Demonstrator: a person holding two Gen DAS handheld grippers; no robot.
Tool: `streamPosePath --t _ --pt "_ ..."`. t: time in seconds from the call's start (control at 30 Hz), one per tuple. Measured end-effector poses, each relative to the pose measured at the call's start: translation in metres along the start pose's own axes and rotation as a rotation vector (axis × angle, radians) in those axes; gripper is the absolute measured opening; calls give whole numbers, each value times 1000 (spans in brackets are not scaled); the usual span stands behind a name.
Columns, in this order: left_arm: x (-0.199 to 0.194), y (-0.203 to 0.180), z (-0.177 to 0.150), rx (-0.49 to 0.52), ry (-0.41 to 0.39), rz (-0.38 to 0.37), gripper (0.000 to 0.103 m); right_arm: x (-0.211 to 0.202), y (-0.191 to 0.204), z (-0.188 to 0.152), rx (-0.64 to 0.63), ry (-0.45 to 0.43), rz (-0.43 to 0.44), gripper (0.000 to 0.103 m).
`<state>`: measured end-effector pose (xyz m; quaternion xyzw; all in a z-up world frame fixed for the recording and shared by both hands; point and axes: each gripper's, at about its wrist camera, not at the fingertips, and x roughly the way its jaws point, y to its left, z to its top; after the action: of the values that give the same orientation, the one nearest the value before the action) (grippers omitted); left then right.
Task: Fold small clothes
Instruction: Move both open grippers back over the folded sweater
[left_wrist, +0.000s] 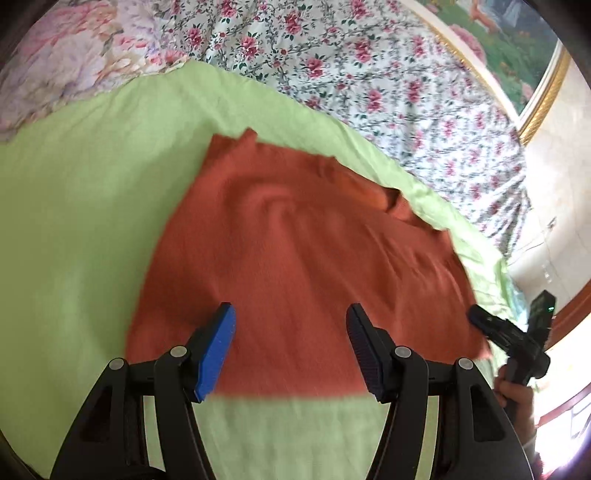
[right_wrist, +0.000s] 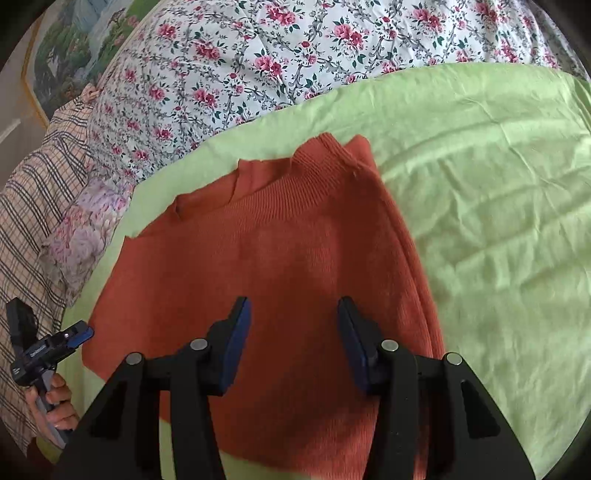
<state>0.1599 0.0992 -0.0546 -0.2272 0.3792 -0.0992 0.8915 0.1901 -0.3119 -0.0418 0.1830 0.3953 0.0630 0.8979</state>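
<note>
A rust-orange ribbed knit sweater (right_wrist: 280, 258) lies flat on a pale green bedsheet (right_wrist: 498, 206), its collar toward the floral-print quilt (right_wrist: 295, 48) heaped at the far side, one long edge already doubled over so the garment forms a narrower panel. The left gripper (left_wrist: 291, 343) hangs above the sweater's near hem with its blue-padded jaws spread and nothing between them. The right gripper (right_wrist: 293, 332) hovers over the middle of the knit, jaws likewise parted and empty. Both tools appear poised for a fresh hold, probably to bring the hem up toward the collar. A checked cloth (right_wrist: 33, 206) and a gilt-framed landscape painting (left_wrist: 517, 48) border the bed. The smooth sheet gives the folding a clear working surface.
</note>
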Motion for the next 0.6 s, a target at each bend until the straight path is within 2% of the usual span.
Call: streamPosePath --t 0.07,0.13,0.27,0.4,0.6 --pt "-12 1 -17 -40 -11 -52 63 -12 0 -11 7 -25 -6 50" --pt "-21 1 -32 -69 -14 -70 64 -22 -2 -19 25 -54 -3 50" --pt "-24 0 -54 -102 3 -73 66 -39 -5 -36 72 -110 44 50" --pt "-13 -3 -65 -122 39 -60 66 -41 1 -45 73 -101 65 51" --pt "-7 0 -63 -159 8 -42 70 -46 17 -55 17 -112 104 59"
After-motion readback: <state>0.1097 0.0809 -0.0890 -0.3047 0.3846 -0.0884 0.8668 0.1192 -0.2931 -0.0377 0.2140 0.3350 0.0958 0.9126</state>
